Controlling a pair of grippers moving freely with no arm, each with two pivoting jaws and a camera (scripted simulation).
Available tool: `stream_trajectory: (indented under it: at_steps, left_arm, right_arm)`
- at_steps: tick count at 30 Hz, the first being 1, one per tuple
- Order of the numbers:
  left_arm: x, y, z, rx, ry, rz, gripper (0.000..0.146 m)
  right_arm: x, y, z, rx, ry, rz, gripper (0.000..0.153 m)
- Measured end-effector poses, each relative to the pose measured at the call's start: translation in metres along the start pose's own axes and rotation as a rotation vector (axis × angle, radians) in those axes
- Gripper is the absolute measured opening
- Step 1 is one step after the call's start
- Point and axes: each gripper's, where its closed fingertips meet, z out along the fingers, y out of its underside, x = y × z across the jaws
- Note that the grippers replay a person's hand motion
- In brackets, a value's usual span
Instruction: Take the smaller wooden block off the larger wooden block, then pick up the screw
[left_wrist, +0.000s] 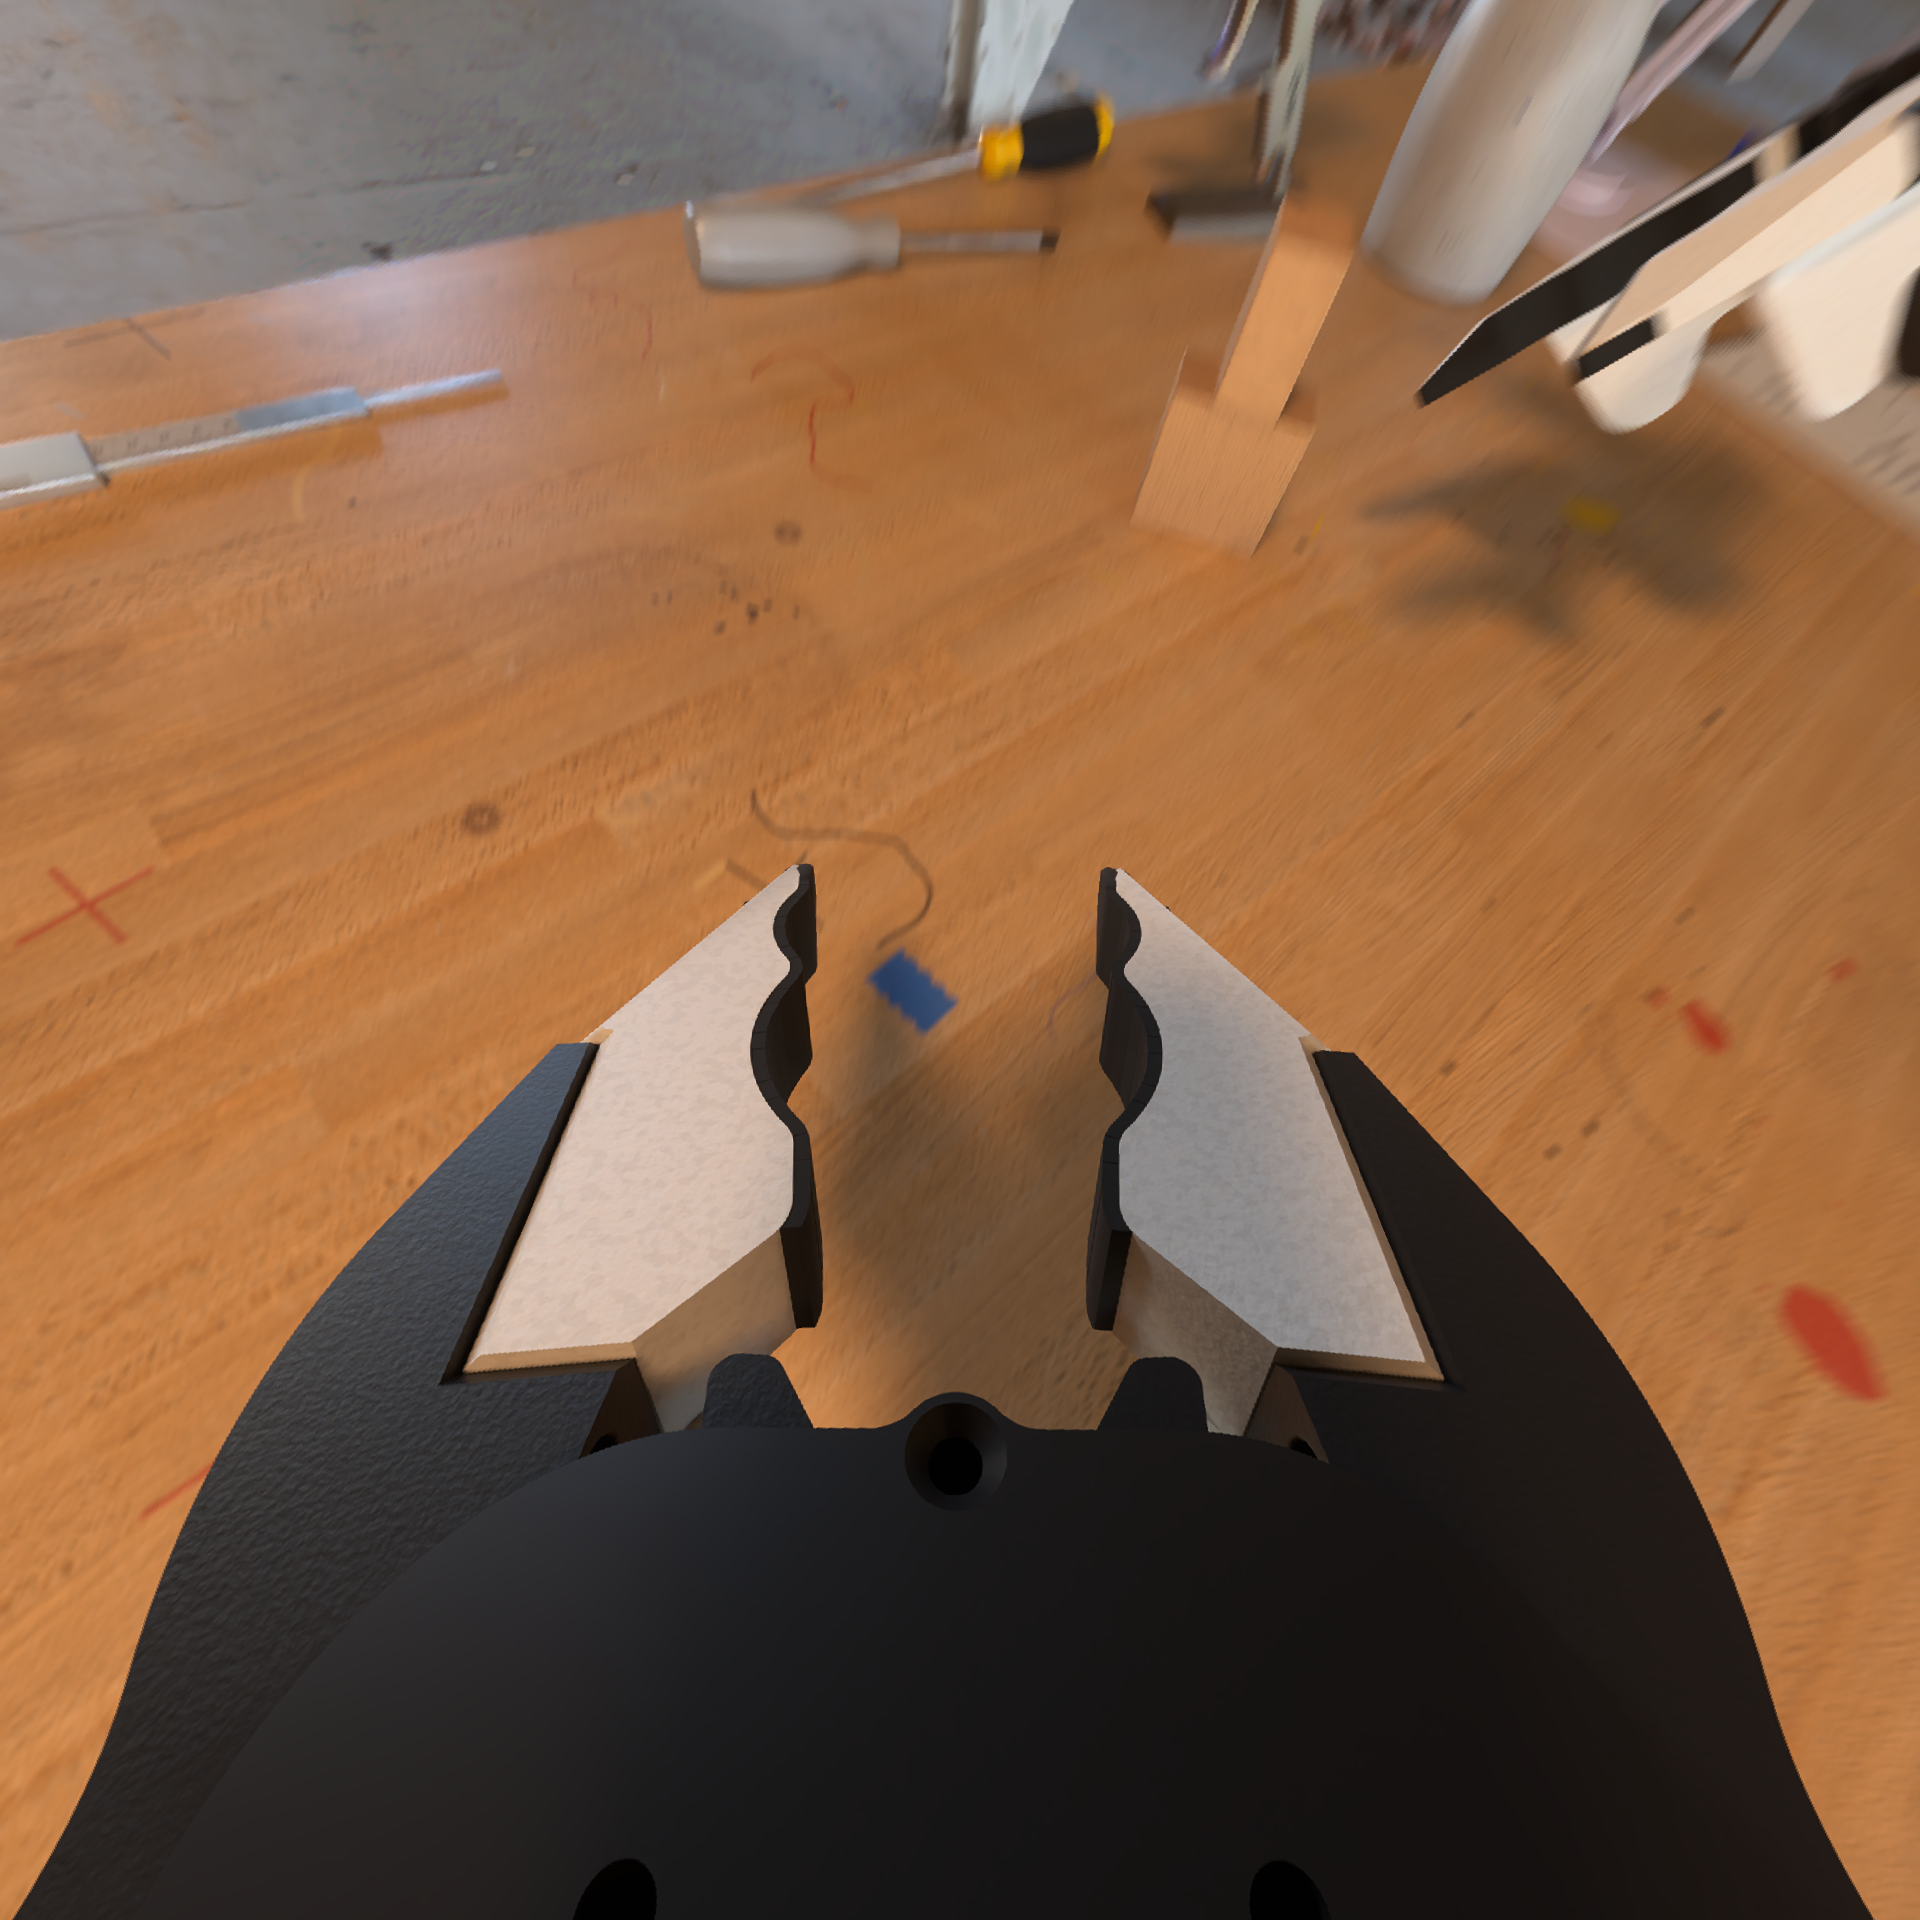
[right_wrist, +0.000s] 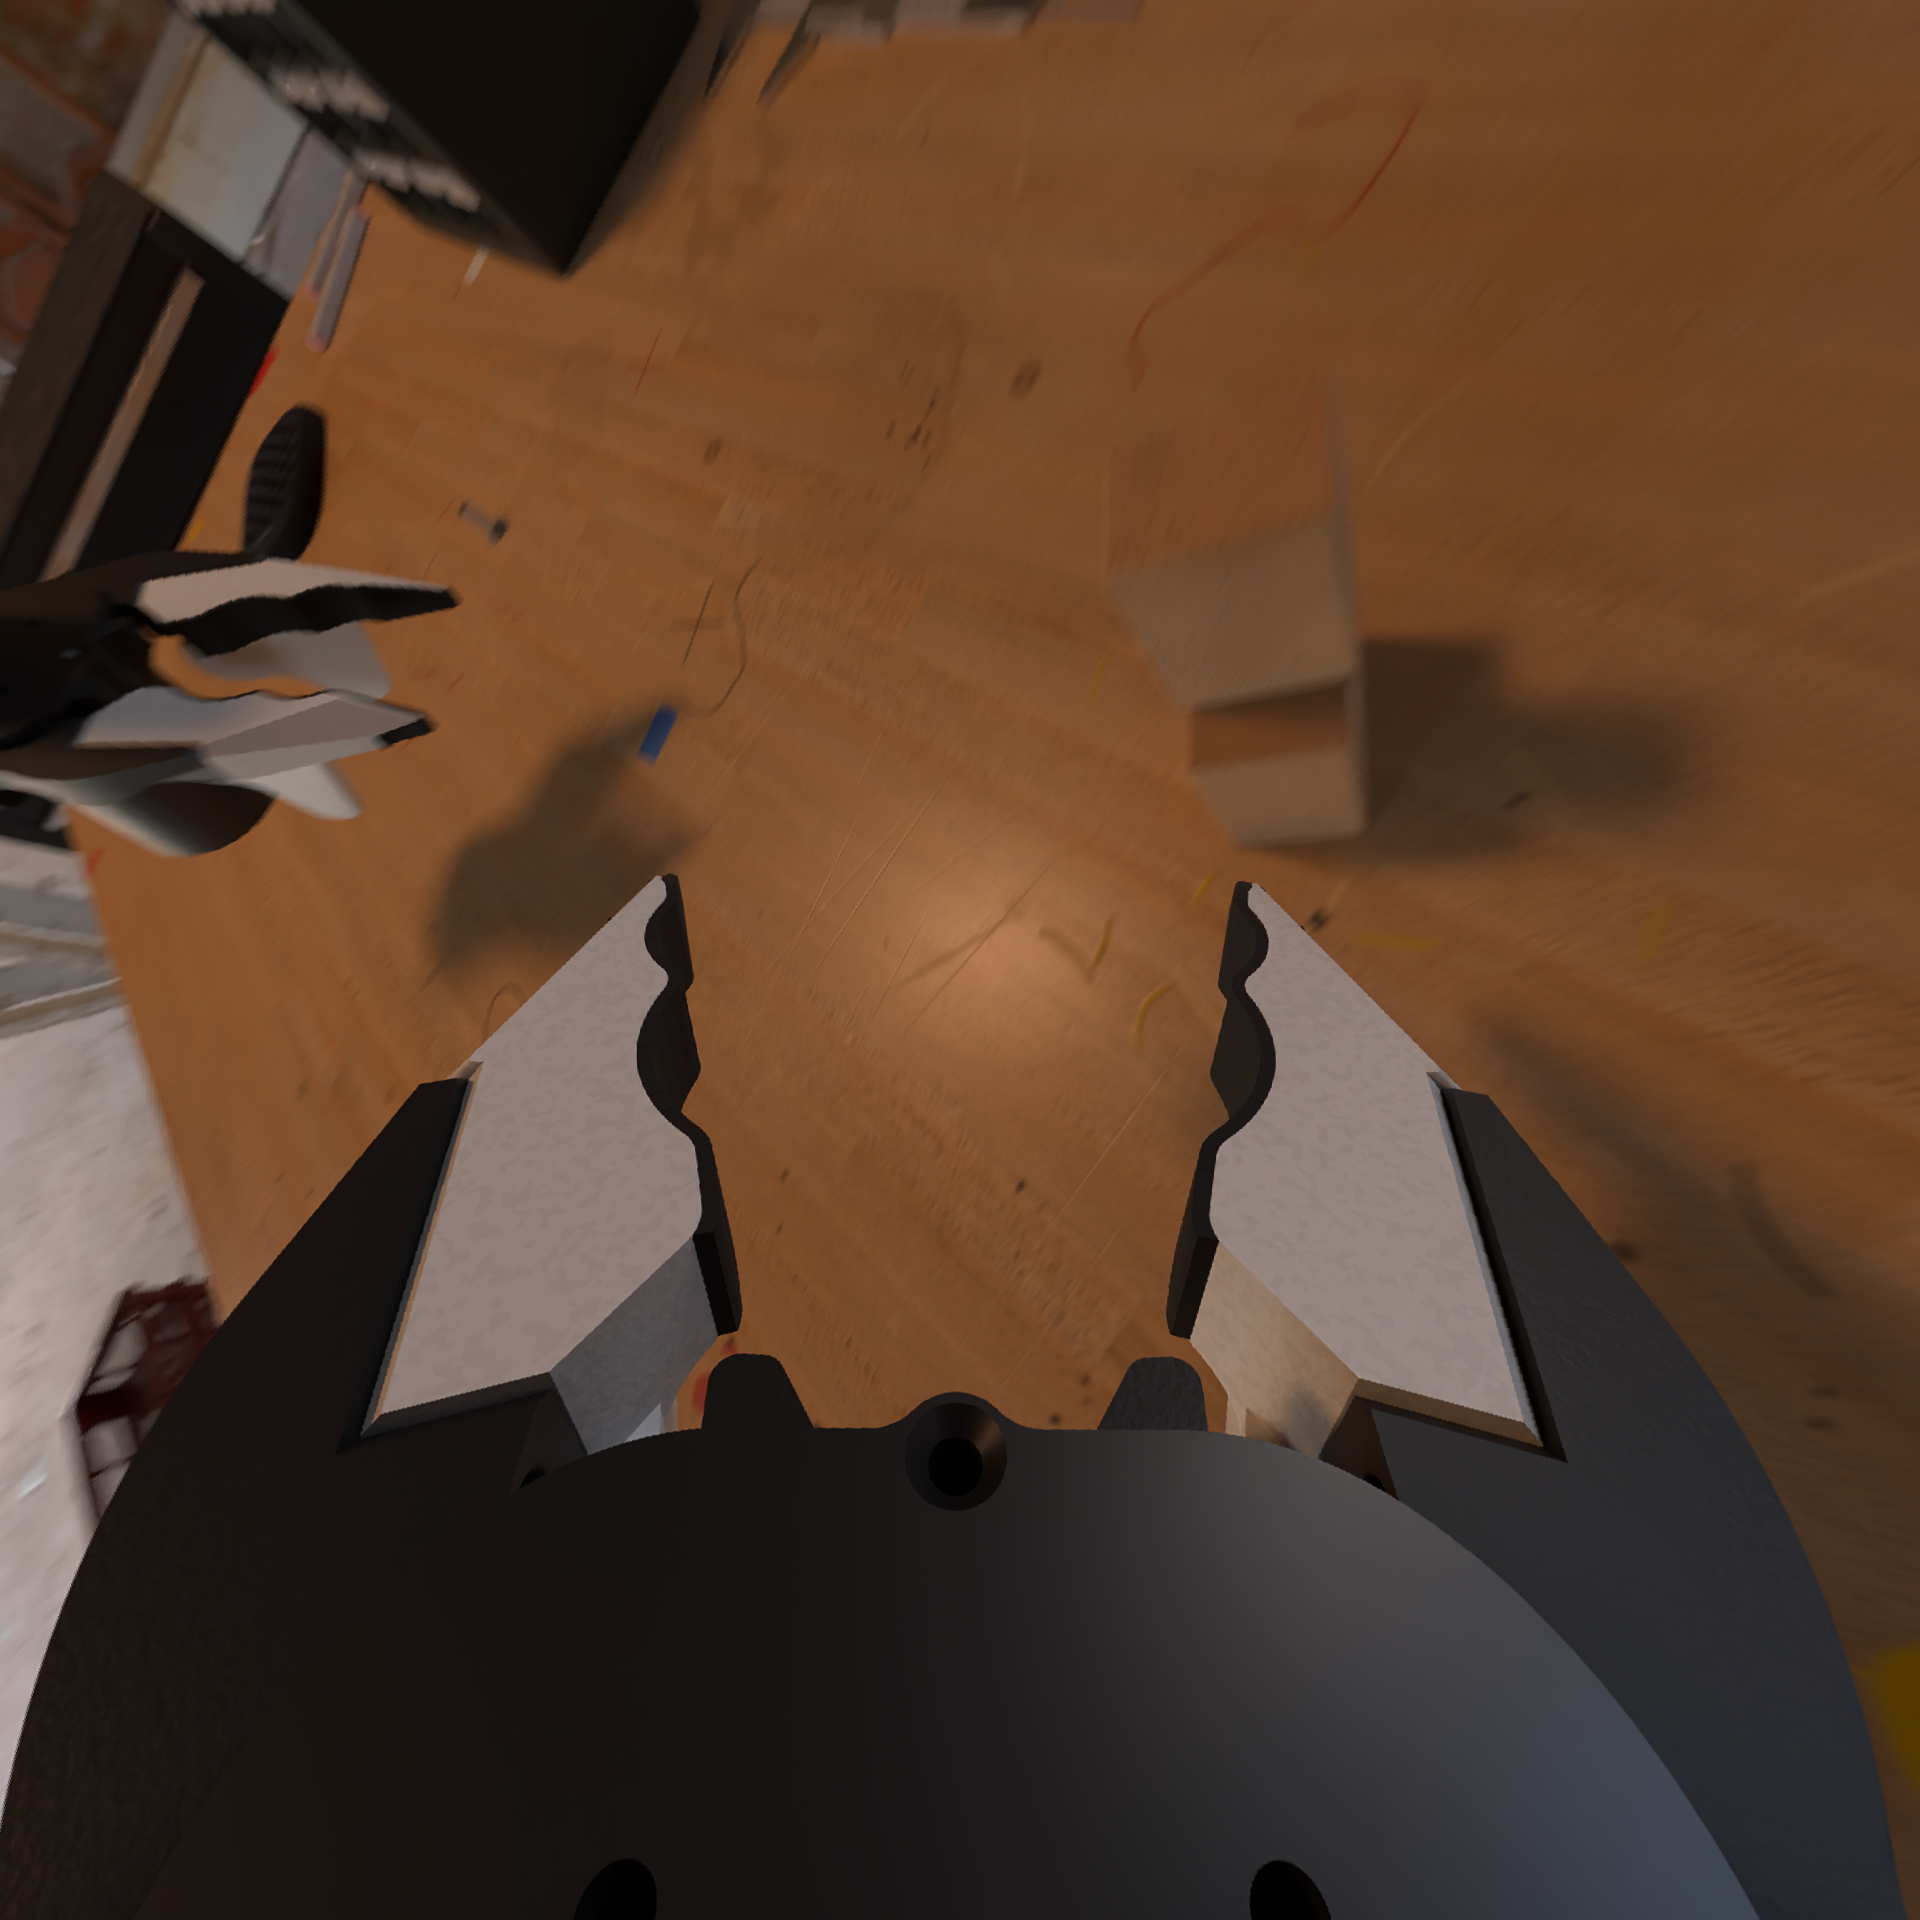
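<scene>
Two pale wooden blocks stand stacked on the wooden bench: the larger block (left_wrist: 1210, 478) below, the narrower smaller block (left_wrist: 1288, 301) upright on it. In the right wrist view the stack (right_wrist: 1268, 675) is blurred, ahead and right of my fingers. A small dark screw (right_wrist: 483, 520) lies on the bench at far left, beyond the left gripper (right_wrist: 416, 660). My left gripper (left_wrist: 956, 878) is open and empty above a blue scrap (left_wrist: 912, 989). My right gripper (right_wrist: 956, 888) is open and empty; it also shows in the left wrist view (left_wrist: 1507, 343), right of the blocks.
A yellow-and-black screwdriver (left_wrist: 1044, 135), a grey-handled chisel (left_wrist: 800, 244), a metal ruler (left_wrist: 239, 426) and a white cylinder (left_wrist: 1486, 156) lie along the bench's far side. A black box (right_wrist: 468, 104) and a black round pad (right_wrist: 286, 488) sit near the screw.
</scene>
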Motion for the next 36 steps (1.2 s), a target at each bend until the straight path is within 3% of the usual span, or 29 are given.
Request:
stream_trajectory:
  at_steps: [5, 9, 13, 18, 25, 36]
  left_arm:
    - [-0.009, -0.05, 0.004, 0.087, 0.079, -0.081, 0.054]
    - [-0.049, -0.054, 0.02, 0.163, -0.073, -0.04, 0.054]
    - [-0.078, -0.034, 0.022, 0.13, -0.135, -0.096, 0.053]
    - [-0.102, -0.034, 0.008, 0.175, -0.156, -0.163, 0.052]
    - [-0.116, -0.025, 0.005, 0.15, -0.18, -0.183, 0.05]
    - [-0.139, -0.005, 0.005, 0.09, -0.212, -0.285, 0.048]
  right_arm:
    - [0.026, -0.062, -0.001, 0.194, 0.23, -0.156, 0.099]
    - [0.054, -0.069, 0.018, 0.35, 0.334, -0.221, 0.089]
    - [0.07, -0.063, 0.019, 0.334, 0.365, -0.263, 0.081]
    - [0.063, -0.061, 0.025, 0.328, 0.304, -0.241, 0.072]
    - [0.069, -0.06, 0.029, 0.325, 0.36, -0.297, 0.06]
    - [0.078, -0.051, 0.043, 0.273, 0.35, -0.27, 0.054]
